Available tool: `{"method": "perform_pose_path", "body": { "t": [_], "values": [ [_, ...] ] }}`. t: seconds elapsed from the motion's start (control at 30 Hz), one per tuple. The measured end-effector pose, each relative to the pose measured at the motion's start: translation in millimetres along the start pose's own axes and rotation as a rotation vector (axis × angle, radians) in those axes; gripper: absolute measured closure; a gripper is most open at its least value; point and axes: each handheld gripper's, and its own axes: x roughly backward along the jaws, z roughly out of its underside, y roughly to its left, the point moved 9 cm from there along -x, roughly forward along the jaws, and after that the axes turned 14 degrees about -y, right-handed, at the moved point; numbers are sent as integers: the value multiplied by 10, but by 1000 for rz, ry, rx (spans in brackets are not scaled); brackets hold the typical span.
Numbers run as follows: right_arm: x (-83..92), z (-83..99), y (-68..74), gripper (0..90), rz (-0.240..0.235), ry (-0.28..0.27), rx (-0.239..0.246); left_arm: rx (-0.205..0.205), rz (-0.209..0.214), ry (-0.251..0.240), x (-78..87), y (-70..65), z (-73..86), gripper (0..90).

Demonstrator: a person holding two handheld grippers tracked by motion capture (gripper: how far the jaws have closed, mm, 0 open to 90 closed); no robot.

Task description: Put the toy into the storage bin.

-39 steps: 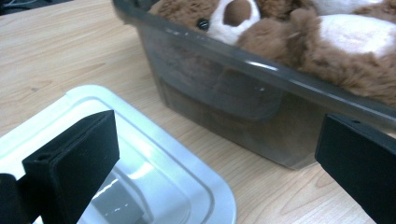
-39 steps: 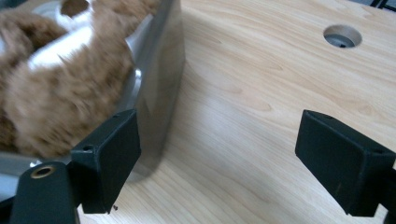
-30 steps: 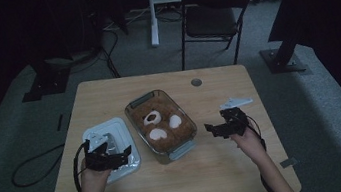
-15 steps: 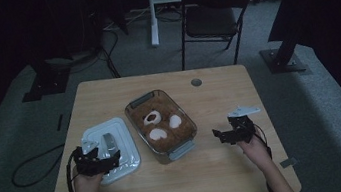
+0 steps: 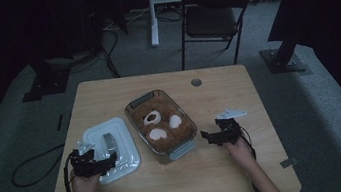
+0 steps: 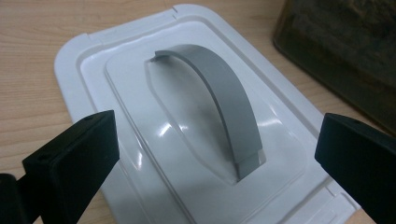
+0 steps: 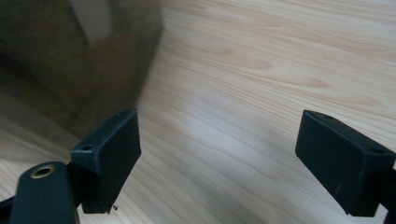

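Lying flat: white lid [image 6: 140, 60], handle [image 6: 224, 102] lengthwise, away from person | left gripper [image 6: 210, 154] wide, empty

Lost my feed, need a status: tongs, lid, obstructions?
Left tongs open, straddling the lid's grey handle. Right tongs open over bare table. White lid flat beside the glass dish. Nothing blocking.

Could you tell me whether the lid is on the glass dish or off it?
Off: the white lid lies flat on the table beside the uncovered glass dish.
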Motion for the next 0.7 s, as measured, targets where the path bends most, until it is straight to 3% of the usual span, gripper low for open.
{"method": "perform_pose_path", "body": {
  "t": [0.27, 0.37, 0.43, 0.53, 0.7],
  "values": [
    [-224, -26, 206, 142, -55, 10, 1, 15, -9, 10, 3, 51, -4, 7],
    [-233, -33, 234, 145, -65, 4, 12, 23, -16, 20, -6, 66, 2, 7],
    [-227, -14, 271, 142, -98, 4, 0, 38, -29, 29, -15, 91, 6, 7],
    [-222, 2, 315, 143, -106, 9, 0, 58, -61, 41, -48, 132, -2, 7],
    [-235, 15, 427, 142, -131, 5, 14, 43, -69, 46, -71, 120, -20, 7]
  ]
}}
